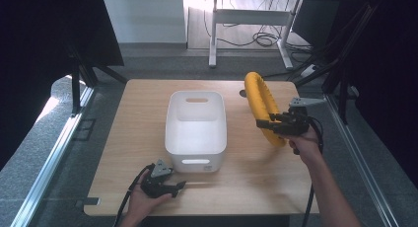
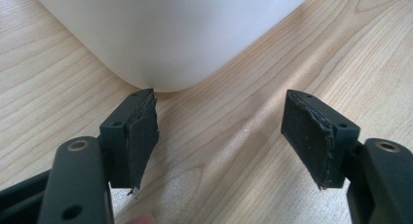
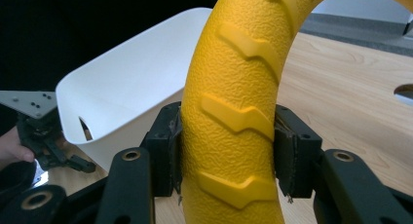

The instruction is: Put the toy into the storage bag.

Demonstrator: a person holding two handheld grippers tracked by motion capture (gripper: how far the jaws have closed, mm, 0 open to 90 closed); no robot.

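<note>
right tongs (image 3: 226, 158) clamping yellow ring (image 3: 238, 87), upright

bin (image 1: 196, 123): at the middle of the tabletop (image 1: 133, 138)
ring (image 1: 263, 107): upright, right of the bin, above the tabletop
left hand-held gripper (image 1: 178, 187): at the near edge, just before the bin's near left corner
right hand-held gripper (image 1: 264, 124): right of the bin, at the ring

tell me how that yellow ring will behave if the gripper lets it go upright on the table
The yellow ring would probably roll or topple: it is round and narrow, held on edge by the right gripper. It looks fairly stiff, since it keeps its hoop shape while clamped at one spot. Its pebbled skin and raised chevron ribs suggest good grip rather than slipping.
</note>
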